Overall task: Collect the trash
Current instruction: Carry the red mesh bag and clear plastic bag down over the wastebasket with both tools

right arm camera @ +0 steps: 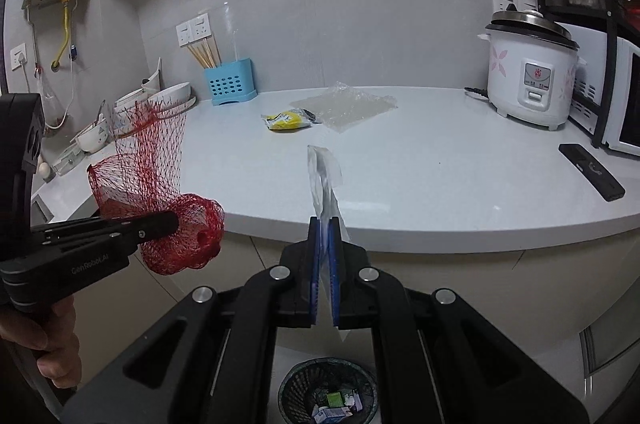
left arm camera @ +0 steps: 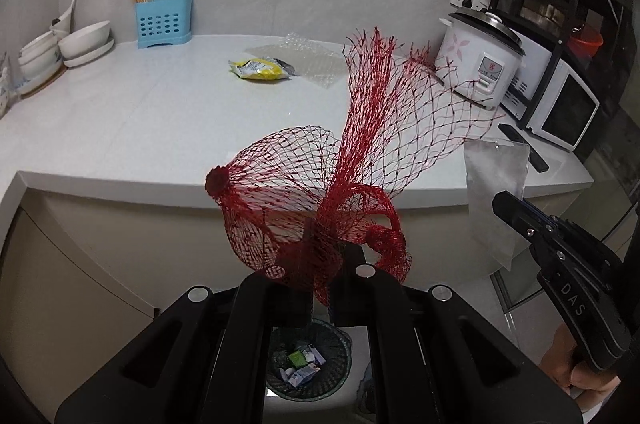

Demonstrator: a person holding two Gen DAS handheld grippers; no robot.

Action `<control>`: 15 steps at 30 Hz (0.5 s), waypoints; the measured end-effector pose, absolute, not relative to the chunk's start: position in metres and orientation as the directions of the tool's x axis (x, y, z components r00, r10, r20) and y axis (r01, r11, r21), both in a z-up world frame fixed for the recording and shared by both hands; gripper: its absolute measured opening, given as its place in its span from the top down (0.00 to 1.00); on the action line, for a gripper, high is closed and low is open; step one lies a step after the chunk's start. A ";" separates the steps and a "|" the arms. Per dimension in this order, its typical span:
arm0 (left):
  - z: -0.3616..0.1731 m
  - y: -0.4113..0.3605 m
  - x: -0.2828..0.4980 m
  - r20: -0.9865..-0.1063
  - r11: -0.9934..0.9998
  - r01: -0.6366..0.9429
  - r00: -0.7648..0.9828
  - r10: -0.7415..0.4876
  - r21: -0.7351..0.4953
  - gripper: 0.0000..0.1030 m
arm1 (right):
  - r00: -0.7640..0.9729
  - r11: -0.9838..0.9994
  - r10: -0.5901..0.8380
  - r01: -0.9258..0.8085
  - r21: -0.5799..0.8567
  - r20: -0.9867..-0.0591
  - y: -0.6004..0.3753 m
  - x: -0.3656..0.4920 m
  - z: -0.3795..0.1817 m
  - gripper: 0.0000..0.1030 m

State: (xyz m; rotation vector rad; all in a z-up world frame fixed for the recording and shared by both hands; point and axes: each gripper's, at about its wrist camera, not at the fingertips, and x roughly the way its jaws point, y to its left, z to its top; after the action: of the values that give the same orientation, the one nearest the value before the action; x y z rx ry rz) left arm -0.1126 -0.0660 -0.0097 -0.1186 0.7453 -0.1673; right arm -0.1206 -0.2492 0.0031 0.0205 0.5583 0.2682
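The left gripper (left arm camera: 320,244) is clamped tight on a red mesh produce bag (left arm camera: 360,128), whose netting bunches around the fingertips and fans up and out above them. The right gripper (right arm camera: 324,224) is closed on a clear plastic pouch (right arm camera: 322,176), which stands edge-on between the blue pads (right arm camera: 314,264) and rises above the tips. Both grippers are held off the front edge of the white counter (right arm camera: 440,176), side by side, each visible in the other's camera: the right gripper (left arm camera: 516,212) with its pouch (left arm camera: 494,184) lies to the right of the left one, and the left gripper (right arm camera: 160,222) with its netting (right arm camera: 180,232) lies to the left of the right one. A hand (right arm camera: 48,336) grips the left handle.

Below and just ahead of both grippers, on the floor, stands a dark mesh wastebasket (right arm camera: 296,388) with small cartons already inside. Farther ahead on the counter lie a yellow snack wrapper (right arm camera: 286,120) and, touching it on its right, a sheet of bubble wrap (right arm camera: 352,106). Beyond them to the left stands a blue chopstick holder (right arm camera: 230,82); to the right, a white rice cooker (right arm camera: 528,76).
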 end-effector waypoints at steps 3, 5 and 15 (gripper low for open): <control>-0.028 -0.065 -0.126 -0.671 0.977 0.109 0.712 -0.207 -0.186 0.96 | 0.813 0.964 0.257 -0.253 0.080 -0.522 -0.246 -0.133 -0.009 0.97; -0.039 -0.065 -0.135 -0.671 0.976 0.107 0.712 -0.207 -0.187 0.96 | 0.813 0.963 0.262 -0.257 0.084 -0.520 -0.245 -0.143 -0.018 0.97; -0.088 -0.067 -0.161 -0.693 0.975 0.124 0.687 -0.219 -0.185 0.96 | 0.781 0.959 0.280 -0.252 0.129 -0.559 -0.249 -0.170 -0.078 0.97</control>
State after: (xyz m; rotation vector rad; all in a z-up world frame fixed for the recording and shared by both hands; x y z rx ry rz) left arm -0.1611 -0.0674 -0.0881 -0.1272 0.7914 -0.1926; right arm -0.1696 -0.2494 -0.0778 0.0477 0.6107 0.2876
